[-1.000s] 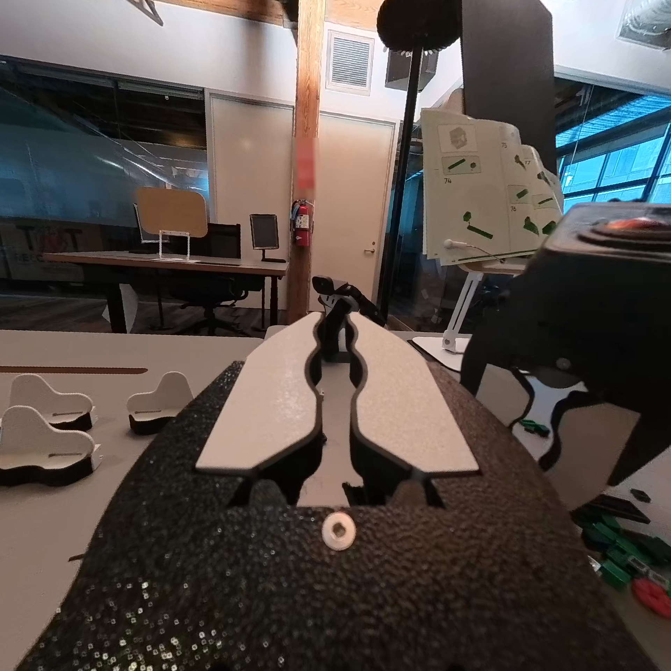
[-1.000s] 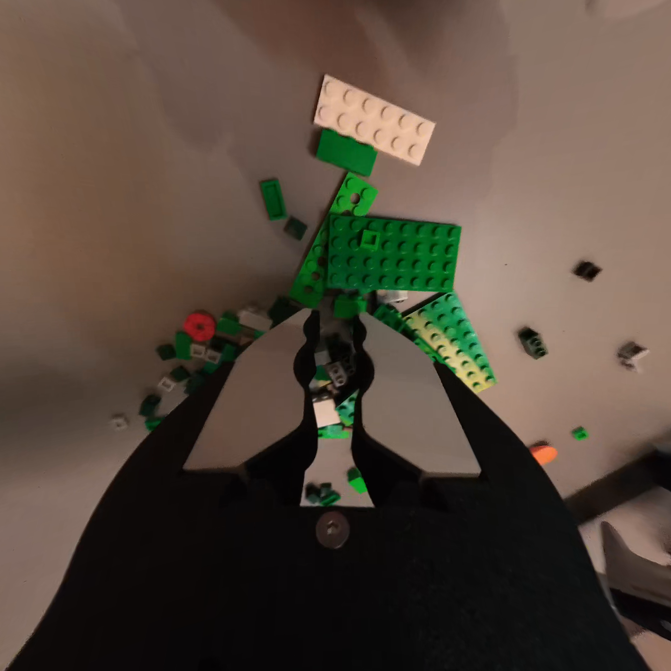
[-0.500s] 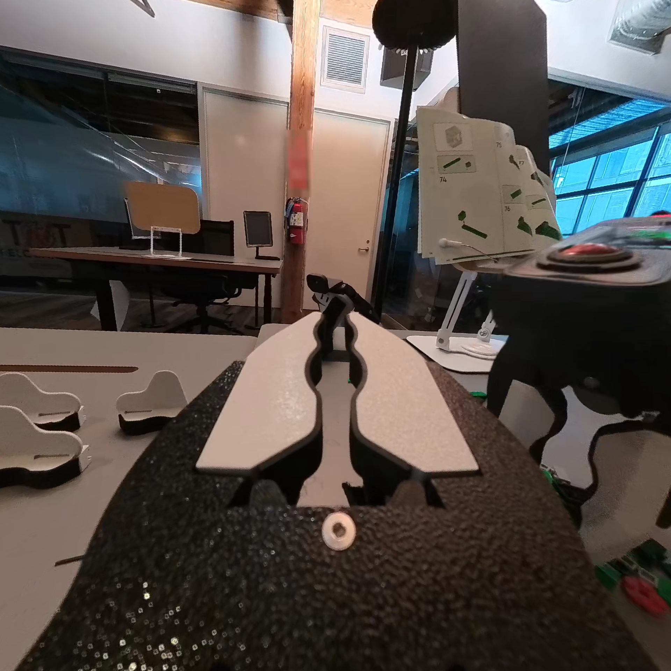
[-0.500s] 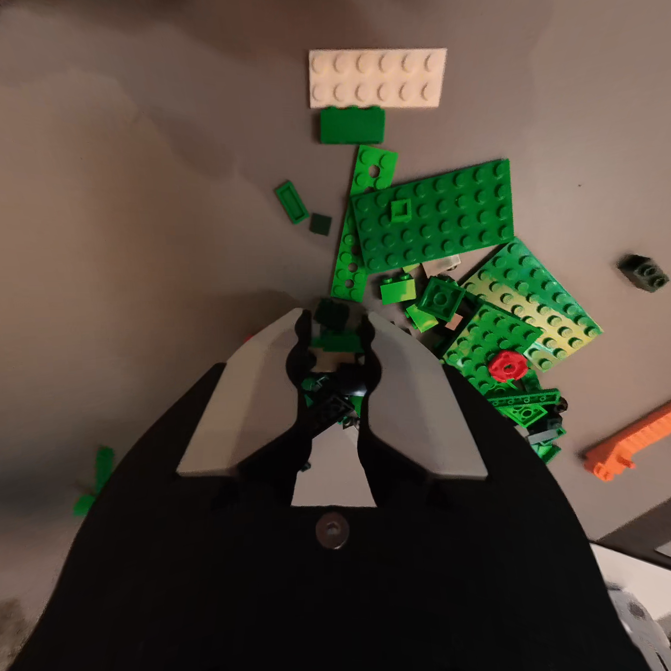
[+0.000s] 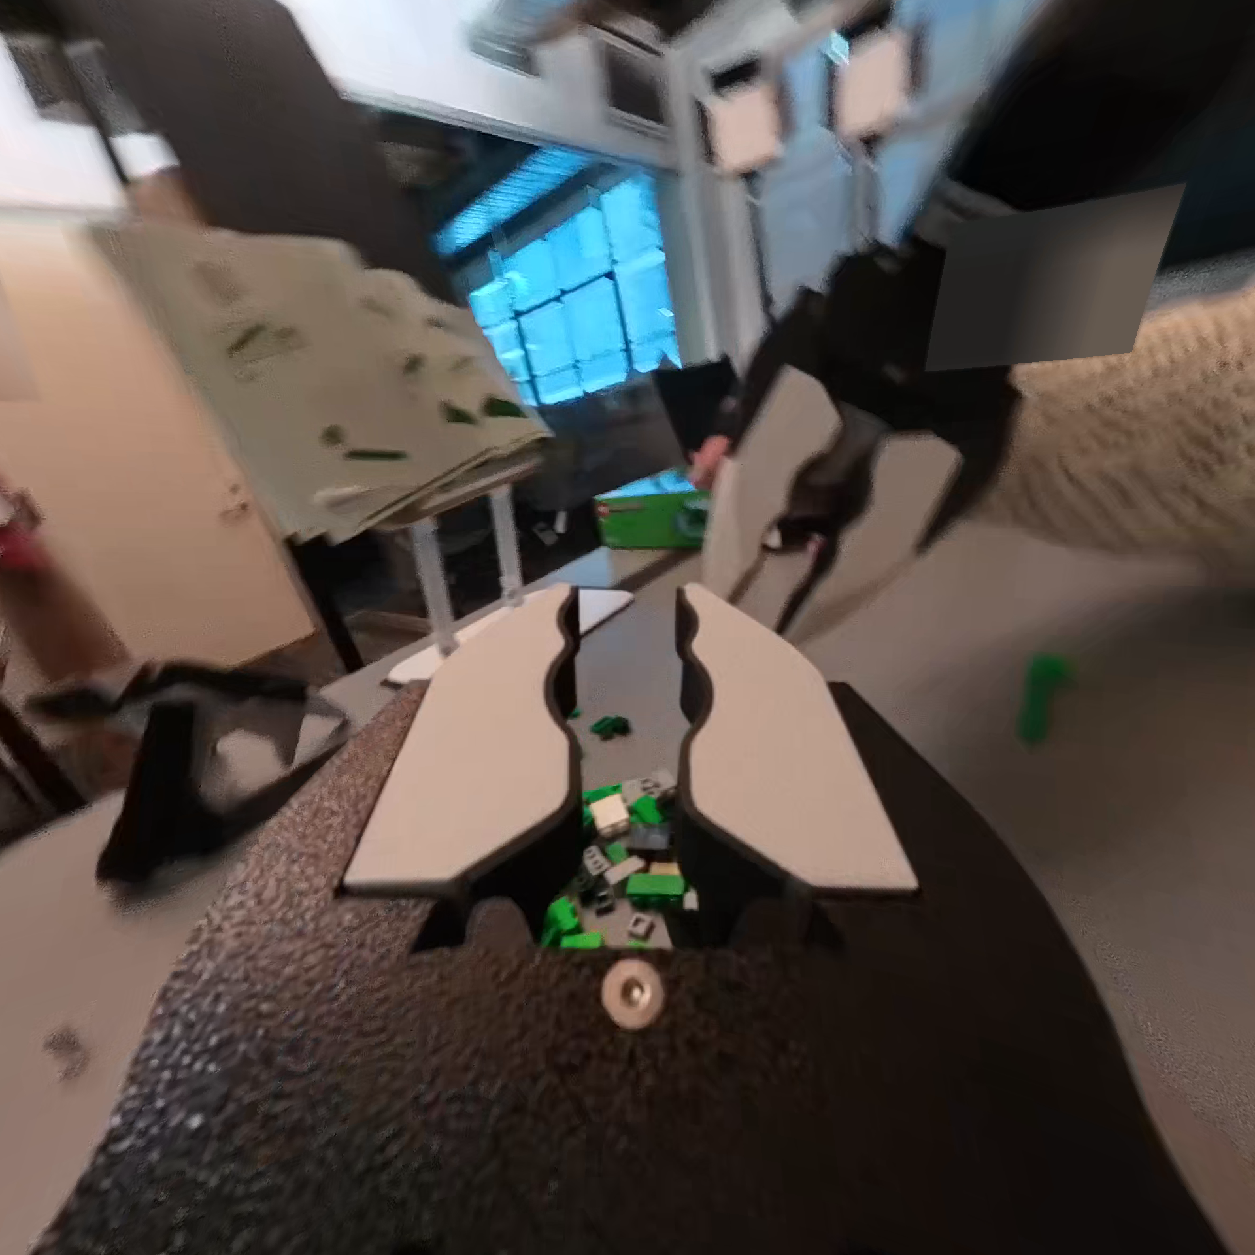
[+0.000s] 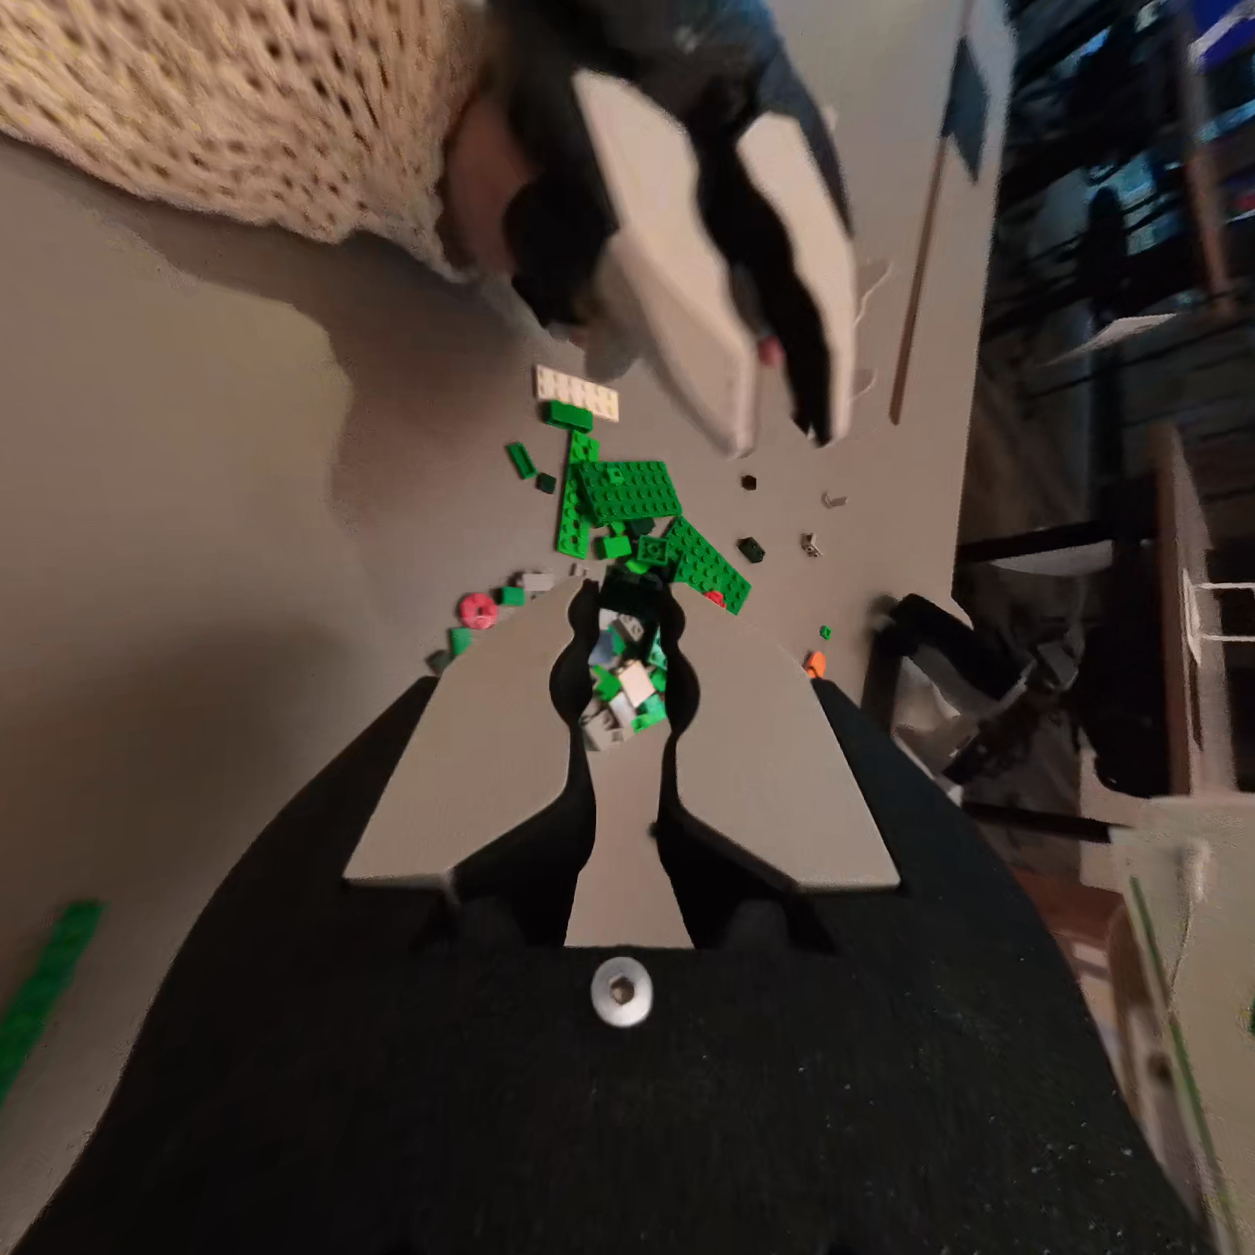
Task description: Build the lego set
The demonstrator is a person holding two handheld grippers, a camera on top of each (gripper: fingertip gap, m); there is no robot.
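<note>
Evidently both empty, part-open grippers, left gripper (image 5: pixel 628 597) and right gripper (image 6: pixel 625 597), hung over the loose heap of small green, grey and white plastic bricks (image 6: pixel 628 686); picking one well likely meant slowing beside the large green studded plate (image 6: pixel 631 485).

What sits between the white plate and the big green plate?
In the right wrist view, a small green brick lies between the white plate and big green plate.
</note>
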